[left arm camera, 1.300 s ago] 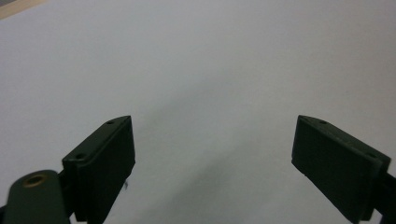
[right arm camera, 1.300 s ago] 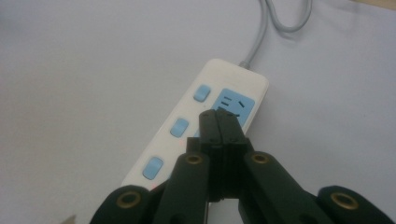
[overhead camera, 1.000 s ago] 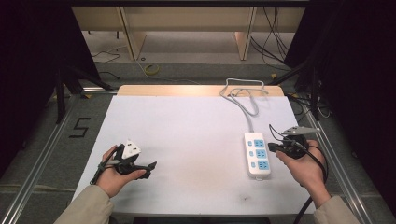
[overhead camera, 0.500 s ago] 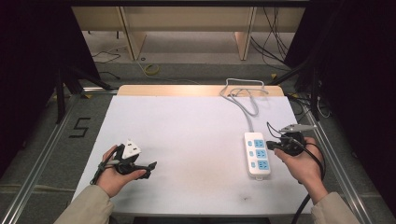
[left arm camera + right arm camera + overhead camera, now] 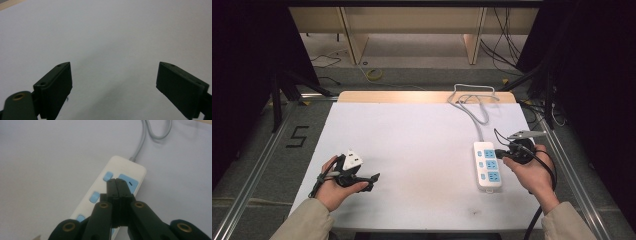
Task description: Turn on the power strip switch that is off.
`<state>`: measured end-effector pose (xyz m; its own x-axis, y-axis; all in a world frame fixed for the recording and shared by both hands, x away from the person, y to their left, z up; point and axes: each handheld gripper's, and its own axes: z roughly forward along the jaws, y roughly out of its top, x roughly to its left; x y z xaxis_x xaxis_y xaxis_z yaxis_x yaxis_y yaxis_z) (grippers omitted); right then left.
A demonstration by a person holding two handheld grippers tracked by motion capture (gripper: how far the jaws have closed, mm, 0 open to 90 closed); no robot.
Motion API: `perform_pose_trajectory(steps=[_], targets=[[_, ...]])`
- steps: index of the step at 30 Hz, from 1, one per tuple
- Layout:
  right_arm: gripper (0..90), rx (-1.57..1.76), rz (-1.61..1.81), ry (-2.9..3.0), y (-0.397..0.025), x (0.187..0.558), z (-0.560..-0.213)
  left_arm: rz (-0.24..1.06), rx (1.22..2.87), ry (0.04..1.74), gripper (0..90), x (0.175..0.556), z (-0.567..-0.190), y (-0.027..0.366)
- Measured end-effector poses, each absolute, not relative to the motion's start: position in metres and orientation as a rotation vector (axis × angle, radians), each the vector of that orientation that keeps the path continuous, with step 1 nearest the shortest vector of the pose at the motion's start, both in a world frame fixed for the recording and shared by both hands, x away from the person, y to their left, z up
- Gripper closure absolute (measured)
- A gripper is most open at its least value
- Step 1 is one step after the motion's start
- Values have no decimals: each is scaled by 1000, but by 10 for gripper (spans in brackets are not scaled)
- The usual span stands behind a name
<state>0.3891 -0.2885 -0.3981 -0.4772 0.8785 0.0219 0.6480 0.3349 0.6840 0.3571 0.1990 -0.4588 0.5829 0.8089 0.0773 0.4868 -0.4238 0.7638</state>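
Pressing closed right hand-held gripper (image 5: 117,181) atop power strip (image 5: 100,202).

Bench (image 5: 412,150): white top, bare across its middle and left, with a strip of light wood (image 5: 402,97) exposed along the far edge. A faint dark smudge (image 5: 473,213) marks the near edge right of centre.

Floor left of the bench: grey, carrying a black figure "5" (image 5: 297,136) beside a metal rail (image 5: 259,165). A matching rail (image 5: 568,170) runs along the right side.

Beyond the bench: pale wooden shelving uprights (image 5: 350,35) stand on a light floor. A yellowish coil (image 5: 373,75) lies there, and loose dark cables (image 5: 507,45) trail at the right. Black drapes (image 5: 247,60) close both flanks.
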Motion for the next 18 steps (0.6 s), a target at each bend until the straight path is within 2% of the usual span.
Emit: perform_pose_trajectory(steps=[18], targets=[[900, 1351, 900, 2271, -284, 397, -399, 576, 2102, 1024, 128, 357, -459, 199]])
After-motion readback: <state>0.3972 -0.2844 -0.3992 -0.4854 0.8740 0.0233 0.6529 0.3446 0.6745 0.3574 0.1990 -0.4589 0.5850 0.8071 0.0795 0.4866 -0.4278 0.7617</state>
